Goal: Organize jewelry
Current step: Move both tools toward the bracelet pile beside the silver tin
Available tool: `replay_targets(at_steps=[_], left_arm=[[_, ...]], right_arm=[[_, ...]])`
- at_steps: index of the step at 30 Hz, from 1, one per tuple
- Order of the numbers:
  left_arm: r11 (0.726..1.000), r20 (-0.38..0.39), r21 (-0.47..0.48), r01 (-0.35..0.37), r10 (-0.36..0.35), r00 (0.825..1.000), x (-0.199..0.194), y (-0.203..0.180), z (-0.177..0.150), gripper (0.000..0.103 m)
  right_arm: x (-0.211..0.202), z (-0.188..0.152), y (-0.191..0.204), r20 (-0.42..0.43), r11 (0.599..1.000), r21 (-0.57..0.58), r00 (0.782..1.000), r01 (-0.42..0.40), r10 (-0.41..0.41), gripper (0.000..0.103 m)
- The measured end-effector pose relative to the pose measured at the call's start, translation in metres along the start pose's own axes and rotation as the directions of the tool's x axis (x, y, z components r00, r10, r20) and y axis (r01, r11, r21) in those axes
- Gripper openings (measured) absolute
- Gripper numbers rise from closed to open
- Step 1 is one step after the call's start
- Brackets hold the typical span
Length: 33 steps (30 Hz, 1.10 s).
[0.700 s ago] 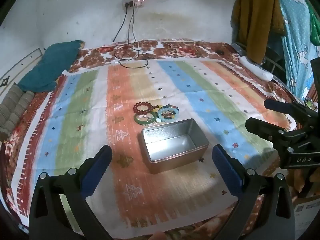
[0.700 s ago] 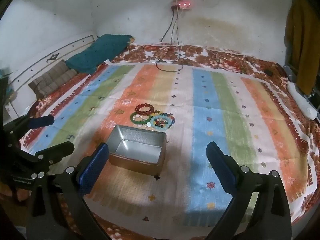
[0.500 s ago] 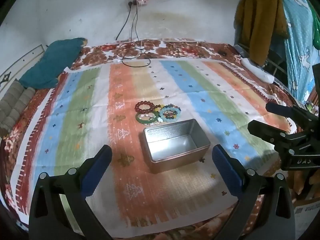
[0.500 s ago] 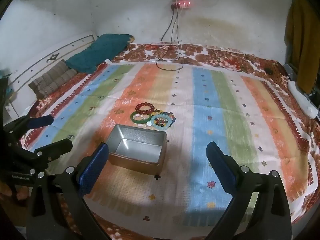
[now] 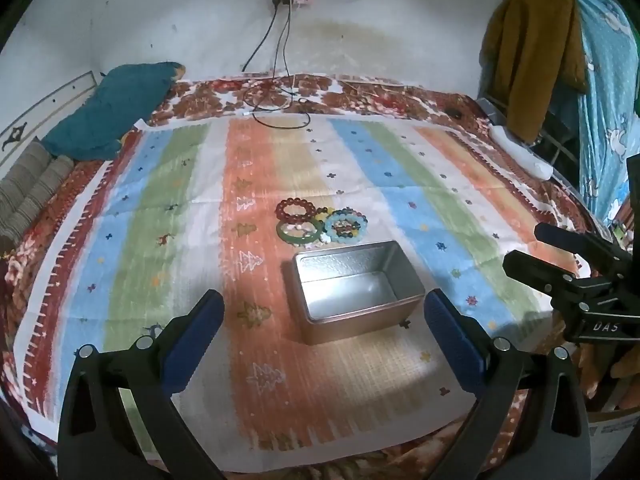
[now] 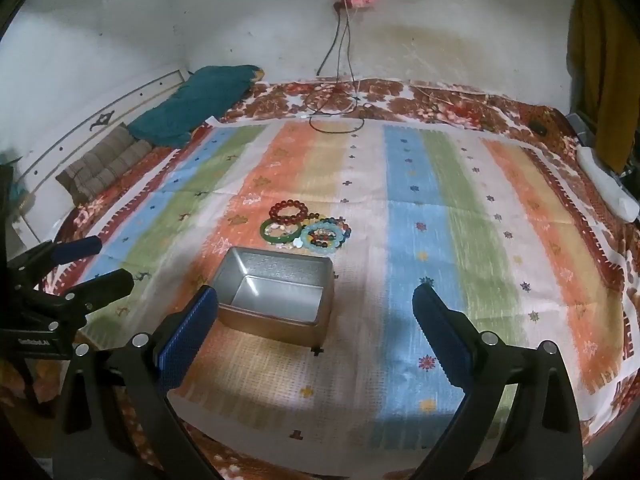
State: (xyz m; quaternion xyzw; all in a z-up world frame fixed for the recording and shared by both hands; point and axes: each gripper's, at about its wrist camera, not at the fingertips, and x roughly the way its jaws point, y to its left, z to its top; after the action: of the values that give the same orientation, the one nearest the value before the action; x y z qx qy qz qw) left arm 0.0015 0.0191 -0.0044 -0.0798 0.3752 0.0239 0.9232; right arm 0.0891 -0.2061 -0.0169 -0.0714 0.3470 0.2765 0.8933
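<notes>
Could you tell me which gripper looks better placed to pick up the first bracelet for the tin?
Probably the left gripper, though narrowly. Both are open and empty, short of the metal tin. In the left view the bracelets lie almost straight ahead beyond the tin; in the right view they sit left of the right gripper.

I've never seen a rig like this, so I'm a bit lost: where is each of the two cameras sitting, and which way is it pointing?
Left wrist: rides the left gripper, looking forward over the bed; its blue fingers frame the metal tin, and the right gripper shows at the right edge.
Right wrist: rides the right gripper, same direction; the left gripper shows at the left edge.
Shared: tin, bracelets, striped cloth.
</notes>
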Motion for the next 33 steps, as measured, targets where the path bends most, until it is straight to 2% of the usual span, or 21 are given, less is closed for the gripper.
replay_targets(at_steps=[13, 23, 33], left_arm=[[0.999, 0.002, -0.046, -0.004, 0.004, 1.000, -0.001, 0.008, 0.001, 0.097], [0.999, 0.014, -0.040, 0.005, -0.005, 1.000, -0.002, 0.008, 0.001, 0.097], [0.998, -0.020, -0.055, -0.016, 0.015, 1.000, 0.007, 0.012, 0.005, 0.097]], right_arm=[[0.005, 0.003, 0.001, -0.021, 1.000, -0.005, 0.999, 0.028, -0.028, 0.099], [0.007, 0.002, -0.001, -0.026, 1.000, -0.003, 0.999, 0.028, -0.029, 0.099], [0.015, 0.005, -0.003, -0.041, 0.999, 0.015, 0.998, 0.045, -0.044, 0.099]])
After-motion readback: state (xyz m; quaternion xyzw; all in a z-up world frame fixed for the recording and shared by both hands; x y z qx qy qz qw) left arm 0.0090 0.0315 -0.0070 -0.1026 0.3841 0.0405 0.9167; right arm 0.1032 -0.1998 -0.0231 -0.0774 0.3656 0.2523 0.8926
